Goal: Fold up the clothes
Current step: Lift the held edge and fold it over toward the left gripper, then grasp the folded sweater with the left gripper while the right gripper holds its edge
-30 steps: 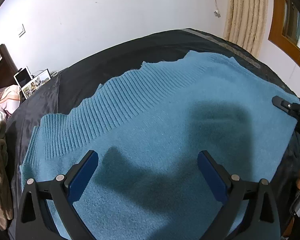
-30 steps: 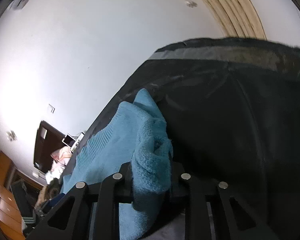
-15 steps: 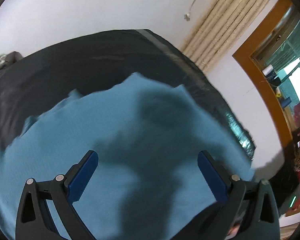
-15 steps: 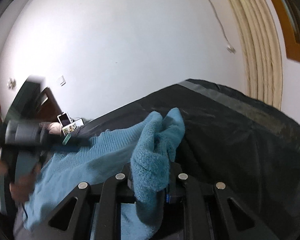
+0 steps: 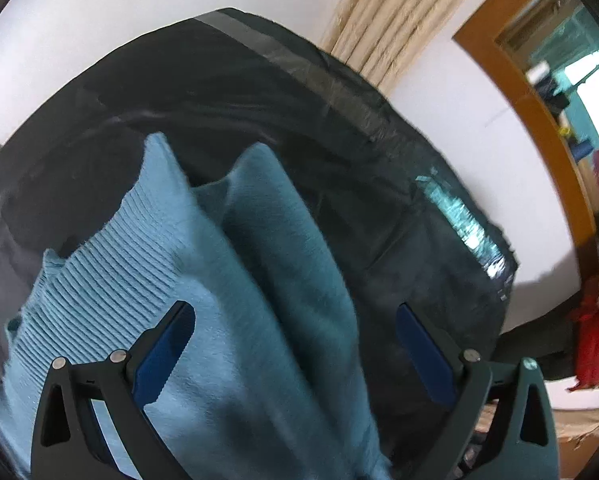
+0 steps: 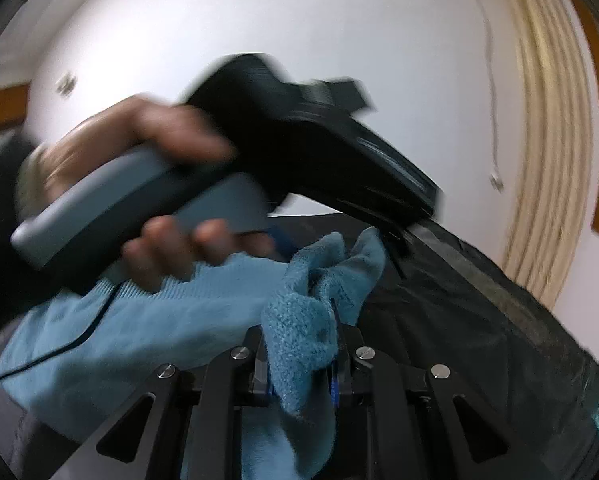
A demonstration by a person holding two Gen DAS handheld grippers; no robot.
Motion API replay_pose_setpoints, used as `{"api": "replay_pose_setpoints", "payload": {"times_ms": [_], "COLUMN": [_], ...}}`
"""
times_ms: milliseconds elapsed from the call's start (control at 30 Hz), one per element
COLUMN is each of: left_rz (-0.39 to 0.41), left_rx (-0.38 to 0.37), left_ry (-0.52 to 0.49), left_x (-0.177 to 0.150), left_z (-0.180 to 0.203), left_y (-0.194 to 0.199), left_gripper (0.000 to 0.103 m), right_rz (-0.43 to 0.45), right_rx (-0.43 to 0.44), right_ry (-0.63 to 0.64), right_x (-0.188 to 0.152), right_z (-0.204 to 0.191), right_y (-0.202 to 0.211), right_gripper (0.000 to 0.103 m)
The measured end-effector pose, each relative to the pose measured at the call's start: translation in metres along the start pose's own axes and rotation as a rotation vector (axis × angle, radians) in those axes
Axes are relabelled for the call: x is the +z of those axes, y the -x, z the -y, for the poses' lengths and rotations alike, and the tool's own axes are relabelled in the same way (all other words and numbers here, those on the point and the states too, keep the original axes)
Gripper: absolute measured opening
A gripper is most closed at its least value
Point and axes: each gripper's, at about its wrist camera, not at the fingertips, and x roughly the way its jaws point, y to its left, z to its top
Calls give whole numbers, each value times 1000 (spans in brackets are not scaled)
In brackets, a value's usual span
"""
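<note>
Right gripper (image 6: 299, 364) pinching blue sweater (image 5: 235, 300), left gripper (image 5: 295, 344) wide, curtain (image 5: 383, 24) behind

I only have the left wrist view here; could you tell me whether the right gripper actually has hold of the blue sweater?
Observer: Yes, the right gripper is shut on a bunched fold of the blue sweater.
Operator: Thank you. Is my left gripper near it?
Observer: The left gripper crosses just above that fold, with the person's hand around its handle.
Operator: Anything trailing?
Observer: A thin black cable lies across the sweater.
</note>
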Motion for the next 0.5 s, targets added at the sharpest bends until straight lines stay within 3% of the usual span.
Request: {"api": "replay_pose_setpoints", "payload": {"times_ms": [100, 133, 167, 267, 400, 433, 500], "left_rz": [9, 11, 5, 8, 39, 47, 60], "left_rx": [23, 9, -8, -18, -28, -31, -38], "left_ry": [-19, -14, -2, 14, 24, 28, 39], "left_x": [-3, -4, -5, -5, -15, -17, -19], "left_z": [-3, -6, -11, -20, -25, -26, -29], "left_y": [-1, -1, -1, -3, 4, 7, 11], "left_gripper": [98, 85, 59, 29, 24, 24, 24], "right_rz": [7, 5, 4, -2, -9, -9, -5], "right_rx": [5, 5, 4, 3, -4, -11, -23], "right_ry": [51, 49, 47, 40, -30, -49, -79], "right_x": [-1, -1, -2, -4, -7, -9, -13], "right_z": [-12, -12, -12, -11, 1, 4, 8], "right_y": [2, 3, 4, 5, 8, 11, 18], "right_gripper": [20, 20, 20, 20, 21, 27, 59]}}
